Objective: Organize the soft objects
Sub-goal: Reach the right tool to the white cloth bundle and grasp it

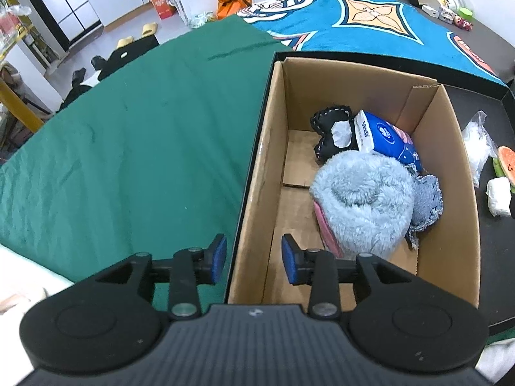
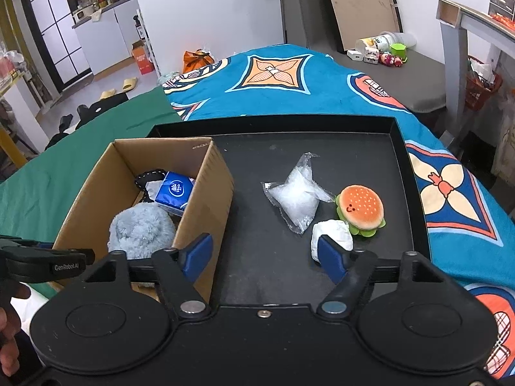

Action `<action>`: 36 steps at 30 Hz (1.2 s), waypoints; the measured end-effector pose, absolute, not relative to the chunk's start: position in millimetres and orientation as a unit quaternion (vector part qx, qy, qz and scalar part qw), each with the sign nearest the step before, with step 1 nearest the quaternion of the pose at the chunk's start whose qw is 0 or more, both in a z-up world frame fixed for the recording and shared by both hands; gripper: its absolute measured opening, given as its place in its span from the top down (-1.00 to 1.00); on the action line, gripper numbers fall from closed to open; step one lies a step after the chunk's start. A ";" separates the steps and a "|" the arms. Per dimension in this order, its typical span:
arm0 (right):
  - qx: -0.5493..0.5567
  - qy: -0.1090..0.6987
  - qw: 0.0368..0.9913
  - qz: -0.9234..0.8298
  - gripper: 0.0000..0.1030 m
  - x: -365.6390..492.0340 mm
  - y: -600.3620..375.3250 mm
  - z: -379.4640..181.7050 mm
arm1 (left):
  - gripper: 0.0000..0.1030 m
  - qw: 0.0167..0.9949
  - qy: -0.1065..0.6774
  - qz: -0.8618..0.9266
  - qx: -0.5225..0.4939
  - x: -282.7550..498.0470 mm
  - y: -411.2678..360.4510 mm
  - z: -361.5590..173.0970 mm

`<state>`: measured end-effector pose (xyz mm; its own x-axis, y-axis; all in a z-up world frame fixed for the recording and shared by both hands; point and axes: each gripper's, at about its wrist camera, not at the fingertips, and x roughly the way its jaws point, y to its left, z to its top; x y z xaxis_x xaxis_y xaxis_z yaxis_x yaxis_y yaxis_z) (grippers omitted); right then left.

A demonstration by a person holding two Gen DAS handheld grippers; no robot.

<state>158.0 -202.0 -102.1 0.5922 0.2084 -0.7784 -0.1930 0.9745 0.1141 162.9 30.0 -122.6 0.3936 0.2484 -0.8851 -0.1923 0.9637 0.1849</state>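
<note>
Inside corrugated cardboard box (image 1: 447, 173), fluffy rounded grey plush (image 1: 363, 202), glossy tissue pack (image 1: 386, 138)

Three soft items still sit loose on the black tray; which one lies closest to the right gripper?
The white wad, right beside the right gripper's fingertip; the hamburger plush and clear bag lie farther.
</note>
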 end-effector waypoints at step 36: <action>0.069 0.444 0.890 0.081 -0.64 194.3 -249.2 -171.8 | -0.23 0.824 0.534 0.142 0.122 173.0 -7.6 -132.2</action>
